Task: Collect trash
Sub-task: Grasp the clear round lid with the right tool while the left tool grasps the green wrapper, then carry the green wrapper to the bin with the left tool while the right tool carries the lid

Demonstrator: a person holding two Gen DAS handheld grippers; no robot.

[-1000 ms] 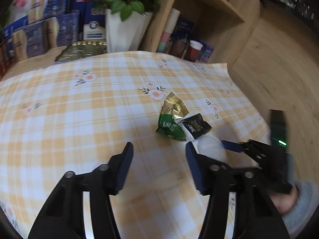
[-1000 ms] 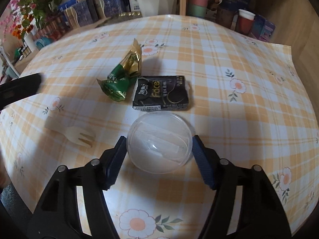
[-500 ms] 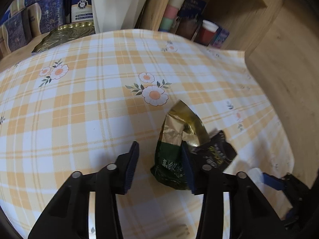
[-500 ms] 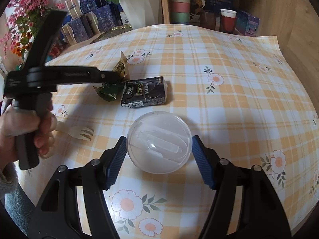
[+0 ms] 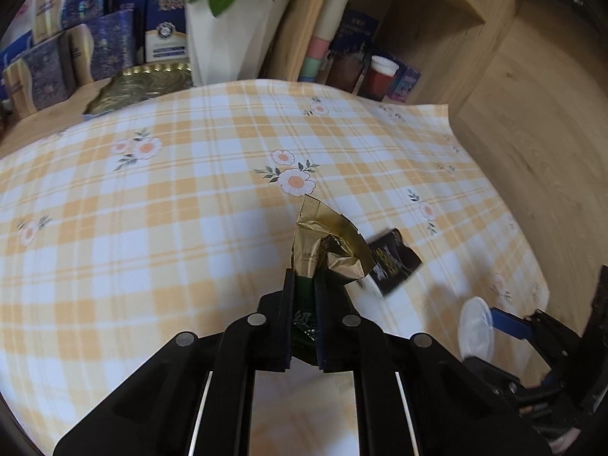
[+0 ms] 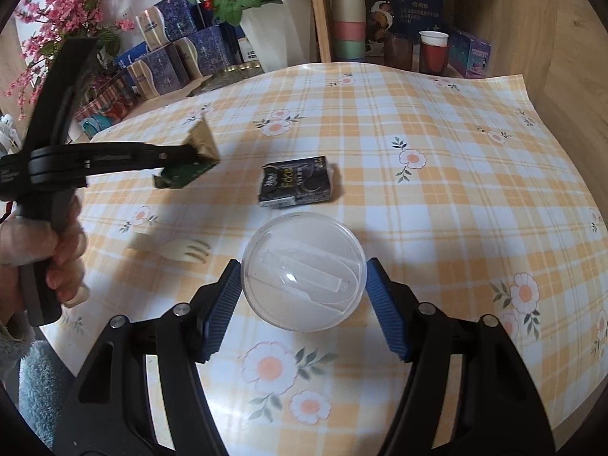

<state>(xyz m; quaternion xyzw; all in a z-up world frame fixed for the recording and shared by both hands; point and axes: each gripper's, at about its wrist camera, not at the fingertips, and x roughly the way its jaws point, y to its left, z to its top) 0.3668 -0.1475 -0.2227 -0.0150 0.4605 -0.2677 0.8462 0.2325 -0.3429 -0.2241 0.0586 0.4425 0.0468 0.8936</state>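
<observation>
- Pinching the green-gold wrapper (image 5: 326, 250) is the left claw (image 5: 304, 285), fingers pressed together on its green lower end; in the right wrist view the wrapper (image 6: 190, 159) hangs clear above the counter (image 6: 456, 197), so it is lifted.
- Right claw (image 6: 304, 296) is spread around the clear plastic lid (image 6: 304, 269); pads are just beside its rim on both sides, but I cannot tell if they touch it or if the lid is off the counter.
- Other trash on the counter: black packet (image 6: 296, 186) beyond the lid, and a small plastic fork (image 6: 182, 250) near the left hand (image 6: 41, 258).
- Step in hand, as I judge: first piece is picked up, lid grasp is prepared. Next move needs a bin or bag for the wrapper, but no such thing shows in either view; right claw must squeeze gently, bc thin plastic can slip or pop out.
- Left wrist view shows the grip on the wrapper from close and the lid (image 5: 475, 326) only edge-on; fork is not visible there. Right wrist view shows the gap under the wrapper and the fork.
</observation>
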